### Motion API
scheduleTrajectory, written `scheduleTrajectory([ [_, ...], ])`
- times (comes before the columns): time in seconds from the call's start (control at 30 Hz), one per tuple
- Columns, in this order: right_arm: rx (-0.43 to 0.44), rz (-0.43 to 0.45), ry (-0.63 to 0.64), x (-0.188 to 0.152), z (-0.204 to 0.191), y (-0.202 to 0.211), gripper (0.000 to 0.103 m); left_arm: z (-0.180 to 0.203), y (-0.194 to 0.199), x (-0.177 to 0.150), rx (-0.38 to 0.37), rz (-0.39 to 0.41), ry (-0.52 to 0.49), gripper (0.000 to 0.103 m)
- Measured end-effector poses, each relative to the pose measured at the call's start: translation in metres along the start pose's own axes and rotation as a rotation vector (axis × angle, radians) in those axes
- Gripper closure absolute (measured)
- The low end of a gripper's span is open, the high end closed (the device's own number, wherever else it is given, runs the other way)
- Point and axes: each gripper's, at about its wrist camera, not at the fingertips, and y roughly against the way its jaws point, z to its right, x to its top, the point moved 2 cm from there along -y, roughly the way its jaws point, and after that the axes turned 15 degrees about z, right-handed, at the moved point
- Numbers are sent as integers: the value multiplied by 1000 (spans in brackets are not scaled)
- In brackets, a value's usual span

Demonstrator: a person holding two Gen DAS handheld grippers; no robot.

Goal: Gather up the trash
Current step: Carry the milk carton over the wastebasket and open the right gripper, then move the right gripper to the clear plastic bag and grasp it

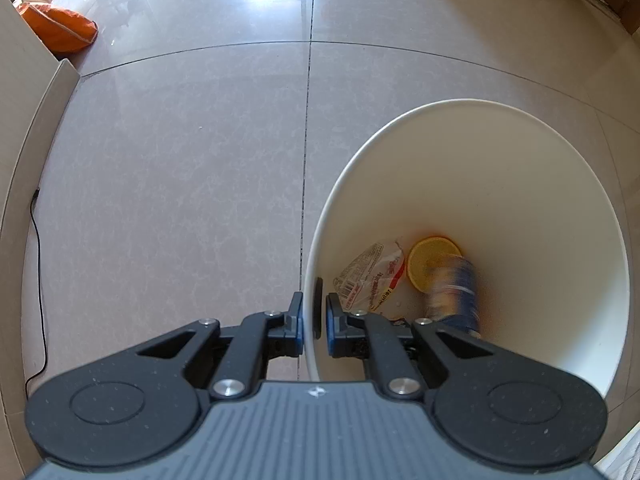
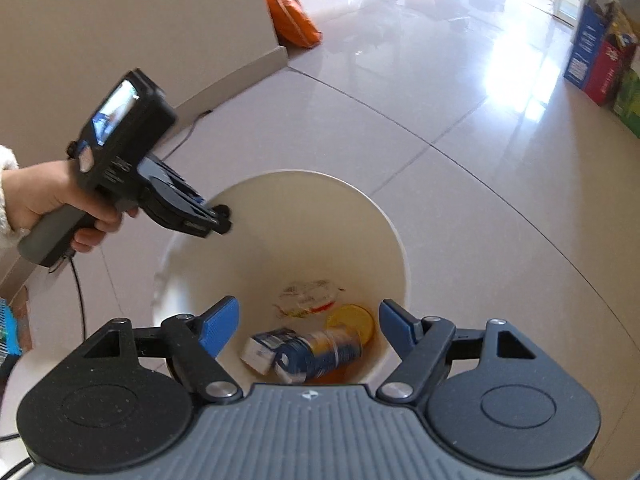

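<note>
While the left tool pinches the near-left rim of the white bin, the right tool hangs spread wide above the bin's mouth, holding nothing. On the bin's bottom: a blurred blue-and-orange can, a small carton, a yellow lid, a clear printed wrapper. Bin stands on the tiled floor. A hand grips the left tool's handle.

A crumpled orange plastic bag is lying at ten o'clock on the glossy beige tiled floor. A thin black cable is trailing at nine o'clock. Colourful cardboard boxes are standing at two o'clock in the right wrist view.
</note>
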Motion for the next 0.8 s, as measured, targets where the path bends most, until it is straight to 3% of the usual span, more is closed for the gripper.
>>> scheduleTrajectory([
  [0.27, -61, 20, -78, -28, 26, 19, 22, 0, 1, 0, 5, 0, 2, 95],
  [0.47, -162, 24, -193, -63, 57, 39, 22, -1, 1, 0, 8, 1, 11, 95],
  [0.8, -390, -42, -514, -174, 106, 44, 22, -4, 3, -1, 7, 3, 15, 95],
])
